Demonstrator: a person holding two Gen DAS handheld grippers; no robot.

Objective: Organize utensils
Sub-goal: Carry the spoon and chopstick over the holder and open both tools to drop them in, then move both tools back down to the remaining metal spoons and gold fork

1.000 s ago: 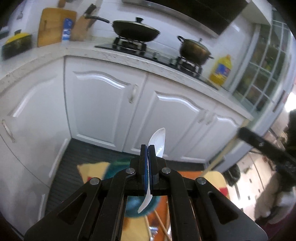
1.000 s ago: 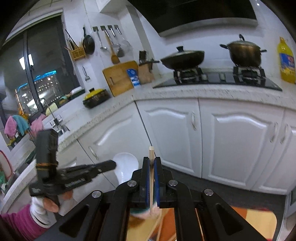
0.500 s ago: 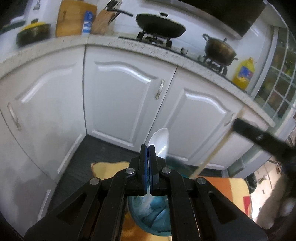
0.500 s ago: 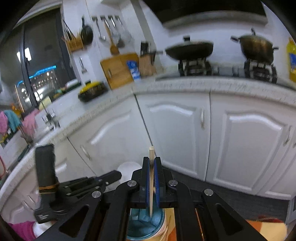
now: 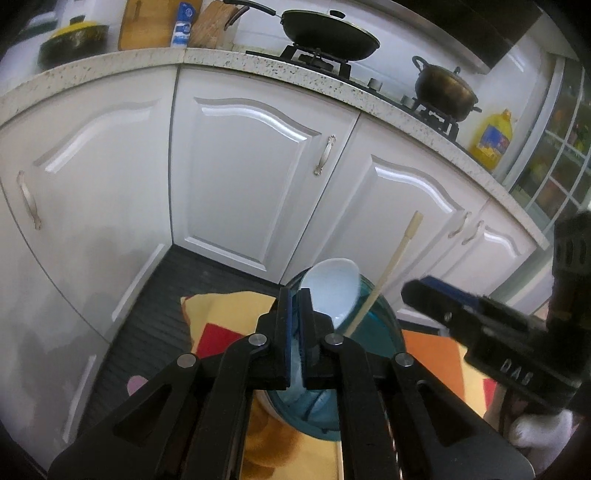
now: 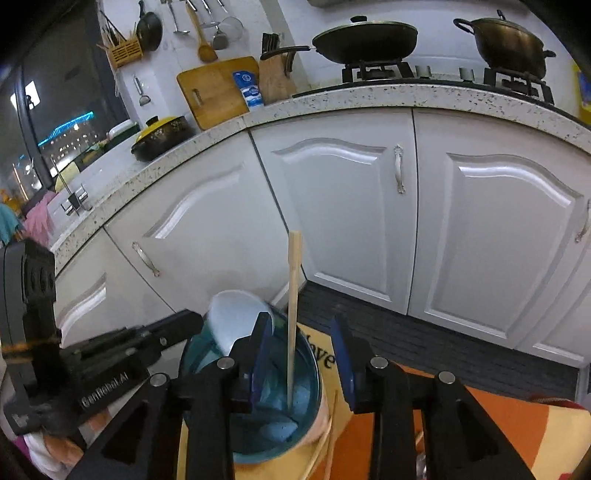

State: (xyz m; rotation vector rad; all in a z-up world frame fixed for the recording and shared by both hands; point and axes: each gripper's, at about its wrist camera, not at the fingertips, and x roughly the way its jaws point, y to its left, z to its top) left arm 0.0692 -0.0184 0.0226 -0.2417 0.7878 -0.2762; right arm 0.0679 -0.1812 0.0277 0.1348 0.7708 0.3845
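Observation:
A blue cup (image 5: 369, 354) (image 6: 255, 413) stands on a yellow and orange cloth (image 5: 221, 321). A white ceramic spoon (image 5: 334, 290) (image 6: 236, 317) stands in the cup, bowl end up. A wooden chopstick (image 5: 391, 269) (image 6: 293, 306) stands in the cup too. My left gripper (image 5: 295, 295) is just over the cup's near rim, jaws slightly apart, the spoon leaning free to its right. My right gripper (image 6: 301, 332) is open above the cup, the chopstick standing loose between its fingers.
White cabinet doors (image 6: 354, 221) and a speckled countertop (image 5: 258, 62) stand behind. A wok (image 6: 365, 35) and pot (image 6: 509, 35) sit on the stove. A yellow oil bottle (image 5: 493, 142) stands at the right. Another chopstick (image 6: 325, 439) lies on the cloth by the cup.
Both grippers came down over the cup. The left let go of the spoon and the right opened and let go of the chopstick; both utensils now stand in the cup.

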